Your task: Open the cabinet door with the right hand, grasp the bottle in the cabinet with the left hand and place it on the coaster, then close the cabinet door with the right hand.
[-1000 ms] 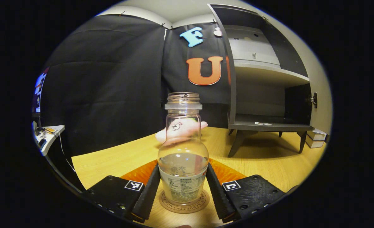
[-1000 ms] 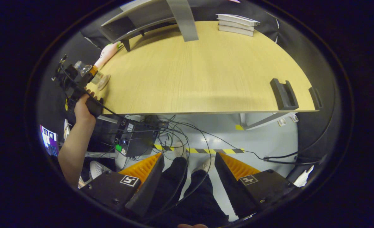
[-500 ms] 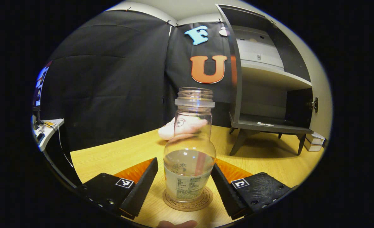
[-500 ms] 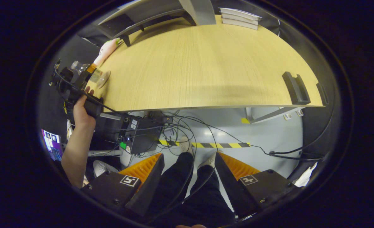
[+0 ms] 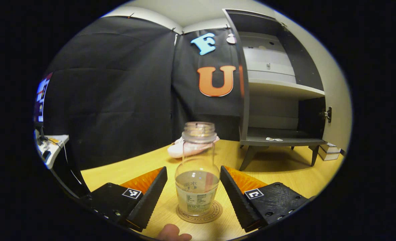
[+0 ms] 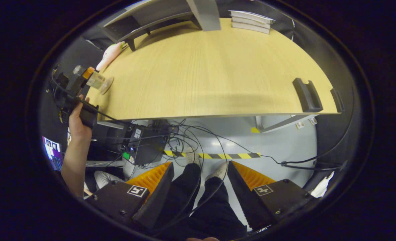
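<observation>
A clear, uncapped bottle [image 5: 196,174] with a little water stands upright on the round coaster [image 5: 207,214] on the wooden table [image 5: 285,177]. My left gripper [image 5: 193,169] is open; its fingers flank the bottle with a gap on each side. Behind, the grey cabinet [image 5: 278,100] stands with its door [image 5: 335,100] swung open to the right. In the right gripper view, my right gripper [image 6: 199,164] is open and empty, pointing down past the table's front edge at the floor. Far left there, a hand holds the left gripper [image 6: 71,85] by the bottle [image 6: 95,79].
A pink soft toy [image 5: 188,149] lies behind the bottle. A stack of white books [image 6: 250,21] sits beside the cabinet leg [image 6: 198,13]. A black holder [image 6: 305,95] is clamped near the table's front edge. Cables, boxes and a person's legs [image 6: 198,197] are below.
The left gripper let go of the bottle, its fingers spread, and it drew back; the bottle now looks smaller, standing on the coaster. The right gripper barely shifted.
</observation>
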Demonstrator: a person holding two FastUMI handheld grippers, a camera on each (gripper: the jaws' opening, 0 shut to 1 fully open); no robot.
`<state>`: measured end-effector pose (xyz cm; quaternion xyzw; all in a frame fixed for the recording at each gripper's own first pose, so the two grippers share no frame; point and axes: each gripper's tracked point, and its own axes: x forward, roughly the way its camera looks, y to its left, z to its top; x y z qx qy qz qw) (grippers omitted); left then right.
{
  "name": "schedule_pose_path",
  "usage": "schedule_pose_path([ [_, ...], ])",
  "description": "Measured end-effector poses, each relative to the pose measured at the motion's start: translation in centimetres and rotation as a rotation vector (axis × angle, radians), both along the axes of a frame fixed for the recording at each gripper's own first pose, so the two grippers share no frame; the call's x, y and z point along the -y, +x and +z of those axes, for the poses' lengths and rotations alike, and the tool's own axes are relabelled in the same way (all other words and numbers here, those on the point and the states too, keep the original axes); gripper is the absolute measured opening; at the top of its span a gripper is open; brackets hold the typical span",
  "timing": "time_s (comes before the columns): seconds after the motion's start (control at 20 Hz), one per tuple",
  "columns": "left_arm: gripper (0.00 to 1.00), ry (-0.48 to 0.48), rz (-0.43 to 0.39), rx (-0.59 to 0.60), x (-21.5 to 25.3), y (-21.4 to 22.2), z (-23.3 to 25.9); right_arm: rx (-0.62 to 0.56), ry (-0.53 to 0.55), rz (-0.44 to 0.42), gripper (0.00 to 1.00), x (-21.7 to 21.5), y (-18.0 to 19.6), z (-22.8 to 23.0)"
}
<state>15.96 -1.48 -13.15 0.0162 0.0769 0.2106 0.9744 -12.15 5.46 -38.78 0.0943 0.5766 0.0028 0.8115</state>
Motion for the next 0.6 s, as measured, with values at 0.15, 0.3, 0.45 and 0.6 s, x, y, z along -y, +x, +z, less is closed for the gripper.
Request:
schedule_pose_path([
  [0.15, 0.95, 0.03, -0.003, 0.005, 0.3, -0.3, 2.4, 0.03, -0.023, -0.008, 1.0, 1.8, 0.7, 0.4],
  [0.3, 0.95, 0.076, 0.006, 0.056, 0.1, -1.5, 7.2, 0.054, -0.017, 0.007, 0.96, 1.9, 1.0, 0.8],
  [0.45, 0.95, 0.133, -0.008, 0.075, 0.3, -1.4, 12.2, 0.093, 0.023, 0.01, 0.96, 1.0, 1.1, 1.9],
  [0.6, 0.95, 0.145, -0.057, 0.079, 2.3, -0.6, 17.1, 0.128, 0.032, 0.037, 1.0, 1.6, -0.1, 3.6],
])
